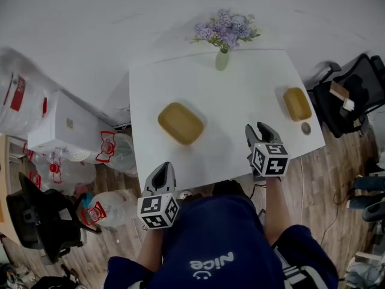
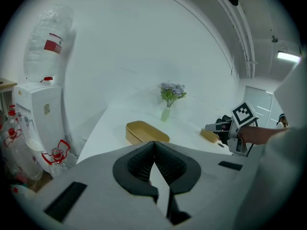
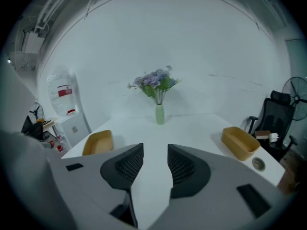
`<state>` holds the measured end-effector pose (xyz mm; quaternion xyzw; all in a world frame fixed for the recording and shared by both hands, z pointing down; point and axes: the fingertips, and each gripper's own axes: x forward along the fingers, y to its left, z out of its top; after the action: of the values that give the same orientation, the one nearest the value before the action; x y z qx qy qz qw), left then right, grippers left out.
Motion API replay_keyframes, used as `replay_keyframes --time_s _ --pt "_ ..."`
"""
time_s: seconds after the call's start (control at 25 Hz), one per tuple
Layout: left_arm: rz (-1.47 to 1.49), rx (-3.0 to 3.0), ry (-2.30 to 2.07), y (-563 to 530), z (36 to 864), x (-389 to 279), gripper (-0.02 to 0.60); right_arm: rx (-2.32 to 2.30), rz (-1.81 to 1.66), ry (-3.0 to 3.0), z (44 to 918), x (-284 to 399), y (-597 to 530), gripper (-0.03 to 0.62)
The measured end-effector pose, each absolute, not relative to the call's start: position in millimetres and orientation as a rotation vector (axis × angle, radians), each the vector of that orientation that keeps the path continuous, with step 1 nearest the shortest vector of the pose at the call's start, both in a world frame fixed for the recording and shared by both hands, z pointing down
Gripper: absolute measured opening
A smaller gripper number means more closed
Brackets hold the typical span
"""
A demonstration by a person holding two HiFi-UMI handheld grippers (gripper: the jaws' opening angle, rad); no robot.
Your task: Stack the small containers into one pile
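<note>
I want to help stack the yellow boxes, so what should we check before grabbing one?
1. Right gripper ready to grab: ok. Its jaws are apart with nothing between them.
2. Left gripper ready to grab: not ok. Its jaws are together and hold nothing.
3. Both boxes open side up and empty: ok, for the left container and the right container.
4. Bare table between the two boxes: ok. The vase stands at the far edge.
5. Small round object beside the right container: cannot tell what it is. It lies close by, but not touching.
</note>
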<state>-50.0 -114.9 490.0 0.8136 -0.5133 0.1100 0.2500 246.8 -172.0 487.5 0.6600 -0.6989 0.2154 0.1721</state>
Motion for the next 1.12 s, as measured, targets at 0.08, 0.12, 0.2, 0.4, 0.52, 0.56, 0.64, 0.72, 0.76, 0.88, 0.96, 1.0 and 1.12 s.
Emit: replay_keyframes --time_s 0.08,0.12,0.2,0.4,0.52,0.56,0.64,0.72,0.76,0.88,0.96,1.0,1.12 --pt "0.305 2.214 -1.396 -118.9 490.1 -31.4 0.017 1.957 0.592 -1.926 483.2 288.6 -173.3 0.163" --pt "0.309 2.214 -1.394 -120.8 490.6 -21.6 0.016 1.990 0.578 -1.896 481.1 309.1 -174.3 0.163" --pt "0.315 2.216 -1.391 -124.0 491.6 -2.2 0.016 2.024 0.554 -1.850 478.5 345.6 -176.9 0.163" --pt "0.338 2.222 -1.398 -127.2 494.4 36.9 0.017 2.023 0.520 -1.774 481.8 418.3 -185.4 0.163" --pt "0.357 2.213 -1.397 -129.9 496.5 59.3 0.016 1.979 0.537 -1.738 492.5 454.5 -194.5 0.163" --pt "0.364 2.209 -1.395 -130.4 497.3 66.8 0.017 1.938 0.546 -1.725 498.6 463.9 -197.0 0.163" --pt "0.378 2.201 -1.392 -131.2 498.9 80.9 0.017 1.843 0.556 -1.696 512.3 479.4 -201.6 0.163" --pt "0.392 2.195 -1.385 -131.5 501.3 94.6 0.017 1.800 0.571 -1.685 523.6 494.2 -208.0 0.163" --pt "0.399 2.191 -1.376 -130.9 503.6 101.6 0.017 1.798 0.588 -1.689 528.0 501.5 -211.9 0.163" --pt "0.407 2.138 -1.349 -128.1 517.0 115.9 0.016 1.777 0.653 -1.706 541.6 520.1 -223.6 0.163" --pt "0.388 2.076 -1.369 -127.6 523.9 115.6 0.017 1.721 0.673 -1.701 552.4 526.9 -230.9 0.163" --pt "0.379 2.046 -1.392 -127.3 525.8 113.1 0.016 1.685 0.670 -1.694 557.5 527.9 -234.7 0.163" --pt "0.383 1.975 -1.447 -122.7 531.3 110.4 0.017 1.604 0.653 -1.664 571.7 528.6 -243.5 0.163"
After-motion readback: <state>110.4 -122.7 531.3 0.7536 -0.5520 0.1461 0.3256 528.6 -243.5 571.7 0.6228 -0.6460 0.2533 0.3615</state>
